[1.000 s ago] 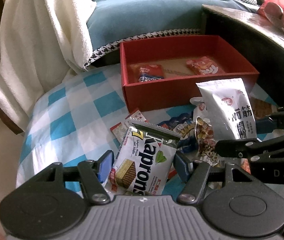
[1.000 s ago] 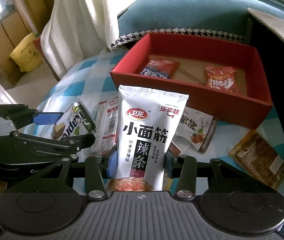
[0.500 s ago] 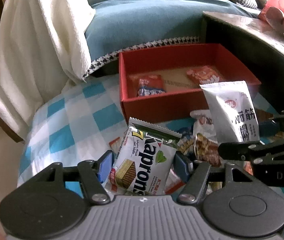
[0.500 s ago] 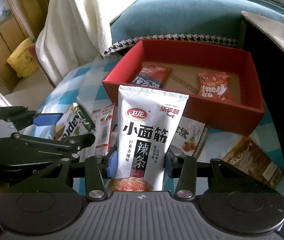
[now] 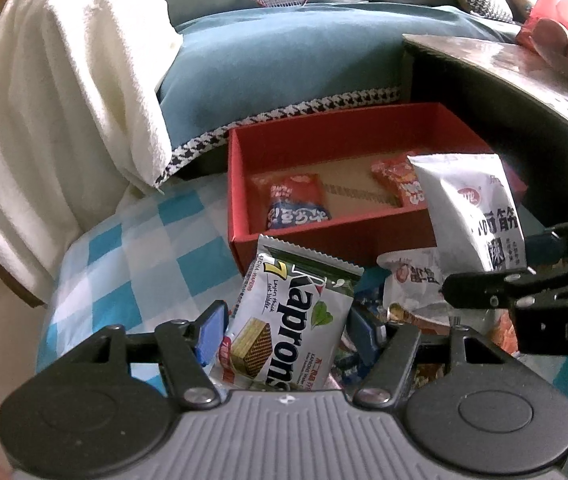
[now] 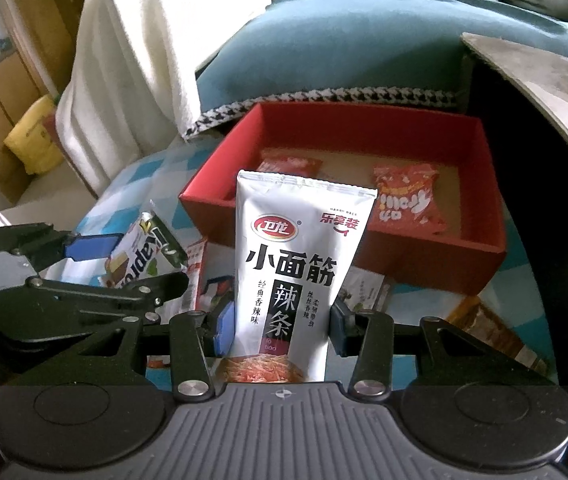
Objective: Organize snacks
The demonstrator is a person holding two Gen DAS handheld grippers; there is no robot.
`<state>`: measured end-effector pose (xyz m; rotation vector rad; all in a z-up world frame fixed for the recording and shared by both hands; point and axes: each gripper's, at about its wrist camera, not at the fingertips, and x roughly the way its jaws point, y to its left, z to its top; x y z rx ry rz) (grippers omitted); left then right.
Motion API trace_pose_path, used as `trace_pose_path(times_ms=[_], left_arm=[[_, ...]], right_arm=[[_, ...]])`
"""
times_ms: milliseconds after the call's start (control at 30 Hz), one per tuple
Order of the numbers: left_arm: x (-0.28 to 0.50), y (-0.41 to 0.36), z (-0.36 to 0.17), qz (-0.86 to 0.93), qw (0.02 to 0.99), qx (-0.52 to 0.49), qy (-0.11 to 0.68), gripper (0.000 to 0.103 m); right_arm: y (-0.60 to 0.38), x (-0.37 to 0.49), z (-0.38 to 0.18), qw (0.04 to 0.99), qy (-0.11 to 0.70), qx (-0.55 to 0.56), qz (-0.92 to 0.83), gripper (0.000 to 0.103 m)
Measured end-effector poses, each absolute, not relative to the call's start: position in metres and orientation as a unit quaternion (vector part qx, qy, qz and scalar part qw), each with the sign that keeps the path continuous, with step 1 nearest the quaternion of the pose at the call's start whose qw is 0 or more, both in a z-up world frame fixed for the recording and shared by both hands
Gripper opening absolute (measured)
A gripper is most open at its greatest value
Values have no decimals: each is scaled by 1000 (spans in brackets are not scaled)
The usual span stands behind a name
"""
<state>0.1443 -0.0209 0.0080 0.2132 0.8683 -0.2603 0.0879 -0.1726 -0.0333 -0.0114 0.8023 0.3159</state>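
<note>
My left gripper (image 5: 292, 326) is shut on a white Kaprons wafer pack (image 5: 296, 320) and holds it upright above the checked cloth. My right gripper (image 6: 281, 320) is shut on a white spicy-strip pouch (image 6: 296, 256), also upright. Each shows in the other's view: the pouch (image 5: 472, 204) to the right, the wafer pack (image 6: 143, 256) to the left. Ahead stands a red box (image 5: 239, 184), which also shows in the right wrist view (image 6: 436, 270). It holds two red snack packets (image 5: 296, 200) (image 6: 404, 200).
Several loose snack packets (image 5: 412, 276) lie on the blue-and-white checked cloth (image 5: 131, 264) before the box, and a brown one (image 6: 484, 332) at right. A white towel (image 5: 67, 96) and a teal cushion (image 5: 284, 60) stand behind. A dark table edge (image 5: 504, 80) borders the right.
Both grippers have risen and moved toward the red box with their packs held; the box interior shows more from above.
</note>
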Motion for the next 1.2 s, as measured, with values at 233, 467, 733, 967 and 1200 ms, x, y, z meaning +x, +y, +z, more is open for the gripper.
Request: trace_pose_path(times_ms=[233, 467, 733, 967, 1200], left_arm=[[152, -29, 10, -128, 897, 105, 409, 59], [166, -37, 9, -125, 901, 101, 402, 59], [181, -42, 7, -126, 902, 103, 401, 59], [195, -47, 6, -125, 902, 104, 400, 59], [214, -49, 7, -121, 904, 101, 397, 59]], right_arm=[[-181, 103, -28, 914, 379, 0, 143, 54], [-188, 119, -23, 917, 375, 2, 138, 54], [-191, 130, -19, 920, 369, 5, 130, 54], [-193, 143, -20, 921, 370, 3, 121, 54], [-201, 164, -21, 922, 370, 6, 110, 54]])
